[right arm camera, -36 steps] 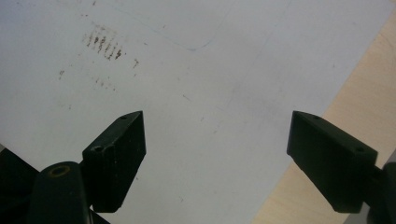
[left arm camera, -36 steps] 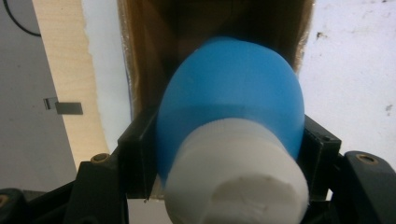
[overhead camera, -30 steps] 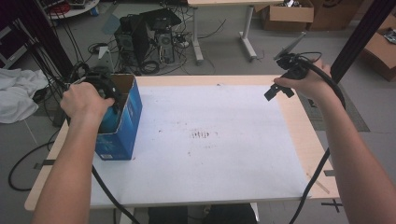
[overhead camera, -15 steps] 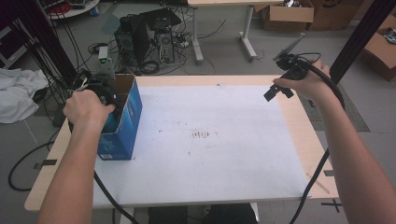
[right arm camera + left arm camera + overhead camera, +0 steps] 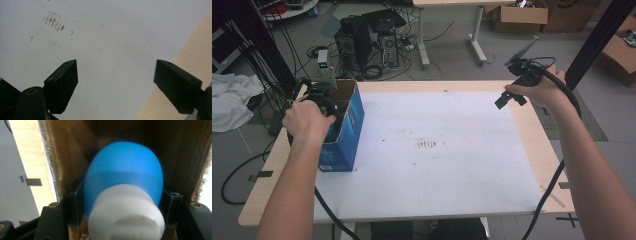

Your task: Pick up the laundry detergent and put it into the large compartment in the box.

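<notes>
Clamping rounded blue bottle point(image 5: 123, 173), ribbed white cap point(image 5: 126, 213), cardboard box point(image 5: 346, 127)

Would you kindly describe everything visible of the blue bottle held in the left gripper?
The blue bottle has a smooth, rounded, plastic-looking blue body and a white ribbed screw cap that faces the camera. It lies lengthwise between the jaws of the left gripper, which press on both of its sides. It sits inside the cardboard box, whose brown inner walls surround it. Its far end is hidden.
</notes>
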Demonstrator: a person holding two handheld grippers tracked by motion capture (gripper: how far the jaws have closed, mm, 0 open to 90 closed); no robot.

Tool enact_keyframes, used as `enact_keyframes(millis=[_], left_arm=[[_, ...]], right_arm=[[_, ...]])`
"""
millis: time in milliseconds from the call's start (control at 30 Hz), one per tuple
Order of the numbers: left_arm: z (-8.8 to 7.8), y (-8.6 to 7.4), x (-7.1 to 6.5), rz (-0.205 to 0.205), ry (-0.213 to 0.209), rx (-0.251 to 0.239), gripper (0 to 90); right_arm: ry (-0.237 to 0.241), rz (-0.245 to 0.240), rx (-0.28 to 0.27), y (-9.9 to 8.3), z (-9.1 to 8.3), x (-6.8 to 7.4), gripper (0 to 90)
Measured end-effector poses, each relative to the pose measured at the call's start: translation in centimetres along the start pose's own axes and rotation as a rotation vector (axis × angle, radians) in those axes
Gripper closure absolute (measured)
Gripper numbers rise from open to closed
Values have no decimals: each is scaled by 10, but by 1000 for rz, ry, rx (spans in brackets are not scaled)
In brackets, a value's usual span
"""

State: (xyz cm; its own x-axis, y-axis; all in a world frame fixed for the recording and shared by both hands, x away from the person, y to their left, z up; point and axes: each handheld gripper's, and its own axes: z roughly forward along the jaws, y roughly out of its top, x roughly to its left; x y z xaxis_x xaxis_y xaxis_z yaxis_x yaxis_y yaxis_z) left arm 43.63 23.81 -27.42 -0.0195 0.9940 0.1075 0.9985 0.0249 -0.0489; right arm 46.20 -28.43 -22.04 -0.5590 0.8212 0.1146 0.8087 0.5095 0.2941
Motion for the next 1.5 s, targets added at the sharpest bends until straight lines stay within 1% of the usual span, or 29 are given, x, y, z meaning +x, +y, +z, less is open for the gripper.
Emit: enact_keyframes(millis=[433, 800, 967, 1067, 1167, 1267, 1433, 1467, 1500], left_arm=[[1, 0, 2, -8, -15, 3, 366], [1, 0, 2, -19, -13, 0, 361], [1, -1, 1, -15, -7, -3, 357], [1, -1, 1, -20, -13, -5, 350], [0, -2, 1, -19, -32, 1, 303], [-2, -2, 1, -8, -28, 10, 283], [-9, -4, 3, -11, -30, -3, 252], [-12, -5, 4, -17, -33, -12, 244], [-15, -6, 4, -13, -39, -13, 229]], right_arm=[[2, -2, 1, 0, 1, 1, 196], [7, 0, 1, -3, 2, -2, 196], [8, 2, -1, -4, 1, -3, 196], [8, 2, -2, -4, 0, -3, 196], [11, 1, 0, -4, 0, -2, 196], [11, 1, -1, -4, 0, -2, 196], [13, -3, 1, -3, 1, -2, 196], [13, -4, 1, -3, 1, -2, 197], [14, -3, 1, -3, 1, -2, 197]])
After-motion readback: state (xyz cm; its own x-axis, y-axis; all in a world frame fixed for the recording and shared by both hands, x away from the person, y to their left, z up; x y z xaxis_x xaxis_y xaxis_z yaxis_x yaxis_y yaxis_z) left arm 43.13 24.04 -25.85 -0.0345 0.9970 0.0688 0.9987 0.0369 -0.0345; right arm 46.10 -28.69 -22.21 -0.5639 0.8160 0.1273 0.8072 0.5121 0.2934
